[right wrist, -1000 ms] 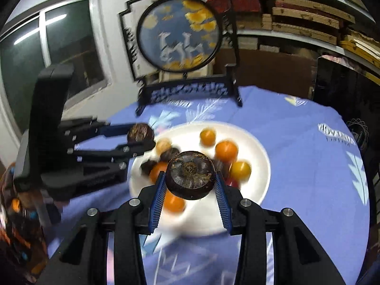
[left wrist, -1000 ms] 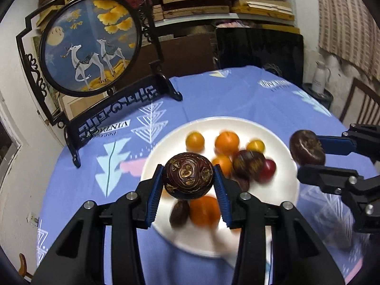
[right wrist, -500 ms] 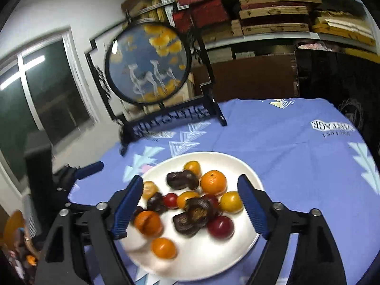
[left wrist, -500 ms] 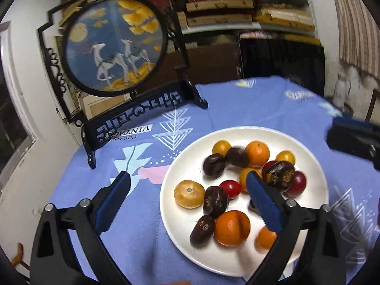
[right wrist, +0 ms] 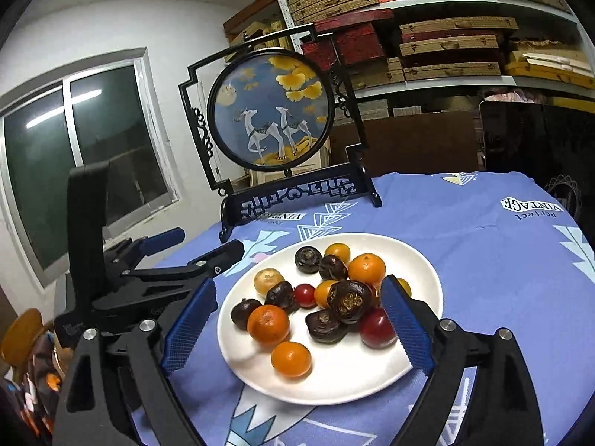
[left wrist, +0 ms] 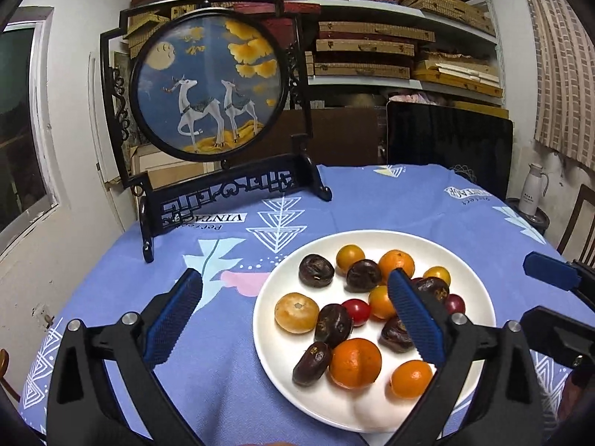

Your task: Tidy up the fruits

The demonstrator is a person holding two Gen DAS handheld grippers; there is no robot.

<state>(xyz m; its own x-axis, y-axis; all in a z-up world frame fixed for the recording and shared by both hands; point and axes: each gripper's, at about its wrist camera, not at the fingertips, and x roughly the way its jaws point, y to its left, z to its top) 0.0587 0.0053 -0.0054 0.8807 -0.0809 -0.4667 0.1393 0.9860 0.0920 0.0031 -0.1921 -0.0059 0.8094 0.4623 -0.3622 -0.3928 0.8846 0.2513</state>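
Observation:
A white plate (left wrist: 297, 390) (right wrist: 372, 371) on the blue tablecloth holds several fruits: oranges (left wrist: 355, 362) (right wrist: 268, 324), small yellow-orange tomatoes (left wrist: 350, 256), red cherry tomatoes (left wrist: 356, 310) (right wrist: 377, 329) and dark purple passion fruits (left wrist: 316, 269) (right wrist: 349, 300). My left gripper (left wrist: 293, 323) is open and empty, held above the plate's left part. My right gripper (right wrist: 297, 330) is open and empty above the plate. Each gripper shows in the other's view: the right one at the right edge (left wrist: 550, 297), the left one at the left (right wrist: 178, 256).
A round deer picture in a black stand (left wrist: 208, 89) (right wrist: 269, 111) stands at the back left of the table. A dark chair back (left wrist: 446, 141) is behind the table. Shelves with boxes (left wrist: 372, 48) line the wall. A white kettle (left wrist: 531, 189) stands at far right.
Both grippers held a passion fruit a second ago; both have opened, left the fruits on the plate and drawn back and up.

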